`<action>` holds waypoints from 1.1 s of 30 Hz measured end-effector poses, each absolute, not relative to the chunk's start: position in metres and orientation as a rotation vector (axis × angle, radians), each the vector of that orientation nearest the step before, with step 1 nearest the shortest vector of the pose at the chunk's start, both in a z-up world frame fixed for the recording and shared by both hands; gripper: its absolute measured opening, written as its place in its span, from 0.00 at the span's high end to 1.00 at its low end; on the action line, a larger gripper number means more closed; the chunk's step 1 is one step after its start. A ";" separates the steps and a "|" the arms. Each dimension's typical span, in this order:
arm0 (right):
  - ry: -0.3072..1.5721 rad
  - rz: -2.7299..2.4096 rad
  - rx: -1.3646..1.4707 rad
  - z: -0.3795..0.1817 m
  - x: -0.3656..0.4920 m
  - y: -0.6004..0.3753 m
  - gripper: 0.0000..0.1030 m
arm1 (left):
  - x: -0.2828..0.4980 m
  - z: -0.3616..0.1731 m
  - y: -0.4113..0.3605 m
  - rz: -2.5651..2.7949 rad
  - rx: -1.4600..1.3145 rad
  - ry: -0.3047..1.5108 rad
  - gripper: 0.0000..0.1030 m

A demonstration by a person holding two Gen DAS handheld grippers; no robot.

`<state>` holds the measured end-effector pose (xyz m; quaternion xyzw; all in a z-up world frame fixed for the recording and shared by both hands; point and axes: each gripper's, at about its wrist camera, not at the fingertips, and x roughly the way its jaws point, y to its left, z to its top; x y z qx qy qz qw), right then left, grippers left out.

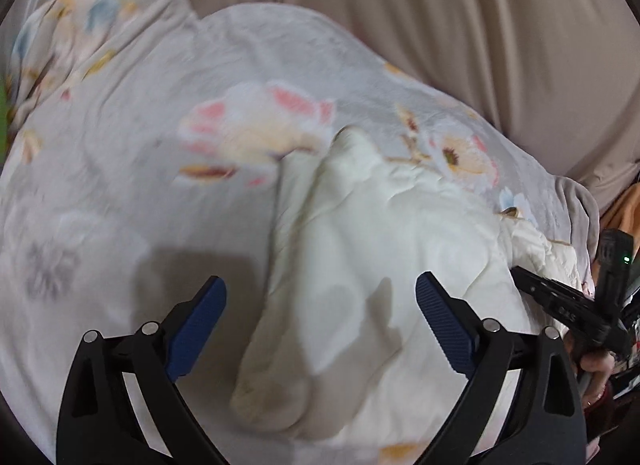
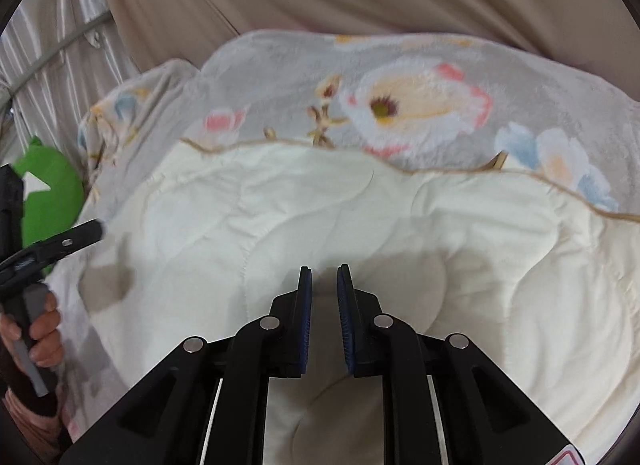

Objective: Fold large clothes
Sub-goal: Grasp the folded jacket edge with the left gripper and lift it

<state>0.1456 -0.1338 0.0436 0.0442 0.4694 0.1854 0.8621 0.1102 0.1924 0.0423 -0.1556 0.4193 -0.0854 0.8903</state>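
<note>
Left wrist: left gripper [image 1: 320,297] jaws wide apart over cream quilt [image 1: 360,245] | right gripper [image 2: 323,285] jaws nearly together, nothing held | quilt lies on floral blanket [image 2: 420,105], trimmed edge at 12 | tip: pinch corners, lift evenly, keep edges lined up

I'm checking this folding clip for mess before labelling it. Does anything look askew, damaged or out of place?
No damage or spill shows. The cream quilted garment lies rumpled on the floral blanket, bunched into a ridge on the left claw's side rather than flat. A green object at the blanket's edge is unidentifiable.
</note>
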 end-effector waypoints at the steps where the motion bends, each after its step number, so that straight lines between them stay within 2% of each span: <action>1: 0.992 0.385 0.088 0.036 0.147 -0.132 0.86 | 0.108 0.036 0.198 -0.175 -0.338 0.887 0.09; 5: 0.977 0.383 0.091 0.026 0.146 -0.129 0.92 | 0.108 0.003 0.206 -0.216 -0.424 0.973 0.09; 6: 0.971 0.387 0.091 0.024 0.146 -0.130 0.92 | 0.110 -0.003 0.205 -0.233 -0.454 0.988 0.05; 11: 0.937 0.380 0.055 0.022 0.142 -0.126 0.93 | 0.115 -0.003 0.178 -0.265 -0.410 0.966 0.06; 13: 0.934 0.391 0.064 0.024 0.142 -0.128 0.93 | 0.117 0.002 0.167 -0.254 -0.373 0.955 0.20; 15: 0.941 0.413 0.132 0.031 0.141 -0.139 0.93 | 0.115 0.016 0.160 -0.264 -0.348 0.937 0.51; 17: 0.960 0.435 0.194 0.041 0.134 -0.147 0.90 | 0.110 0.032 0.160 -0.258 -0.336 0.904 0.70; 18: 0.966 0.445 0.200 0.047 0.127 -0.151 0.89 | 0.107 0.040 0.160 -0.267 -0.339 0.889 0.74; 23: 0.987 0.509 0.141 0.066 0.065 -0.162 0.90 | 0.078 0.090 0.151 -0.349 -0.315 0.777 0.78; 28: 1.029 0.500 0.111 0.044 0.031 -0.164 0.93 | 0.042 0.143 0.104 -0.474 -0.239 0.646 0.79; 33: 1.038 0.518 0.218 0.022 0.035 -0.176 1.00 | 0.010 0.176 0.038 -0.613 -0.110 0.564 0.79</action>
